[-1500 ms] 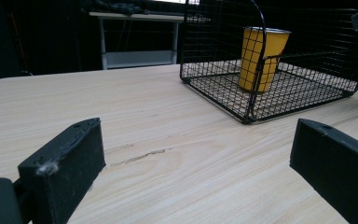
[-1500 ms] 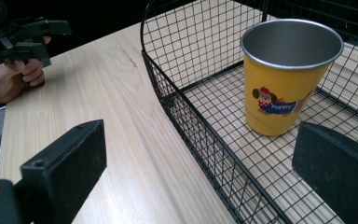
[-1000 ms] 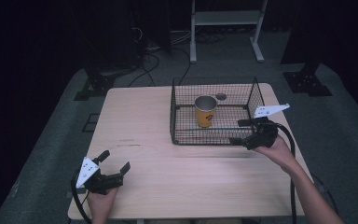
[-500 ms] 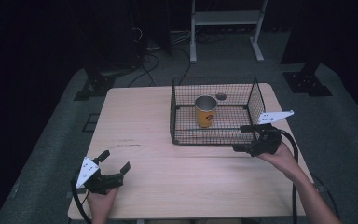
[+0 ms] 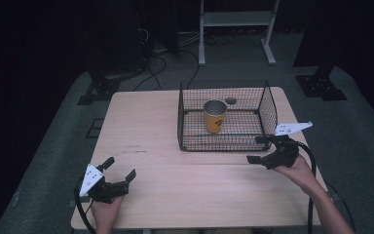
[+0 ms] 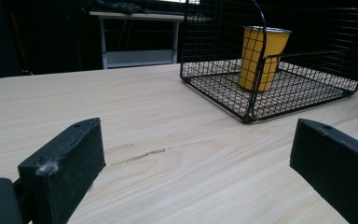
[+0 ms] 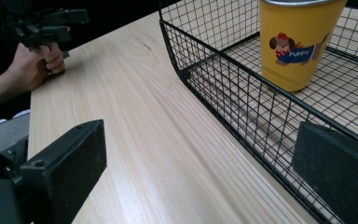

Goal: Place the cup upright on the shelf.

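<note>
One wire basket (image 5: 269,113) far right on the counter (image 5: 146,126). One yellow cup (image 5: 214,116) inside. Two hand-held grippers: left hand-held gripper (image 5: 119,168), right hand-held gripper (image 5: 257,149).

We see the bench (image 5: 165,146) lit evenly from above — pale wood bright, shadows under things faint — while the floor and room around it sink into near black. The high view is soft and slightly grainy. In both gripper views the near black fingers (image 6: 65,163) blur, and the yellow cup (image 7: 298,42) stays fairly sharp — no glare on it.
</note>
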The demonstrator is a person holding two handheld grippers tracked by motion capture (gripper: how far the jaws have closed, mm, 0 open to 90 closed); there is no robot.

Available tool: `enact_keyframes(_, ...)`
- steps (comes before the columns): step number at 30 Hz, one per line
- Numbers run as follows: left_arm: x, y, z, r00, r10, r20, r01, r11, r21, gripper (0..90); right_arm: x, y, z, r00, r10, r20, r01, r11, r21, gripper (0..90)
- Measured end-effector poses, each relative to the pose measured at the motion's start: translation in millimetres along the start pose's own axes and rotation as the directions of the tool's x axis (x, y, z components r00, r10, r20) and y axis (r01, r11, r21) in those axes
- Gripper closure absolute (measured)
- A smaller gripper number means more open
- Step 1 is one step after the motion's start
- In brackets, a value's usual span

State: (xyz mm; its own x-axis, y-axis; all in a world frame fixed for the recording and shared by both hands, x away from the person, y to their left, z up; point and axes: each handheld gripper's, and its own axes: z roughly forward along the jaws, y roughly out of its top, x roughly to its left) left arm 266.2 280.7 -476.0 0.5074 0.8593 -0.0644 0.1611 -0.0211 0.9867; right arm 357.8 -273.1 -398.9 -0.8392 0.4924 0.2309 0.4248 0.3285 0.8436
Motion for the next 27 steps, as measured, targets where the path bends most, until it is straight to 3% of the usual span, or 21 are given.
enact_keyframes(27, 0.0, -0.2, 0.1, 1.0, 0.0, -0.001, 0.0, 1.0, 0.0, 2.4, 9.2, -24.4, -12.6, 0.9998, 0.022, 0.004, -0.021, 0.999, -0.024, 2.6)
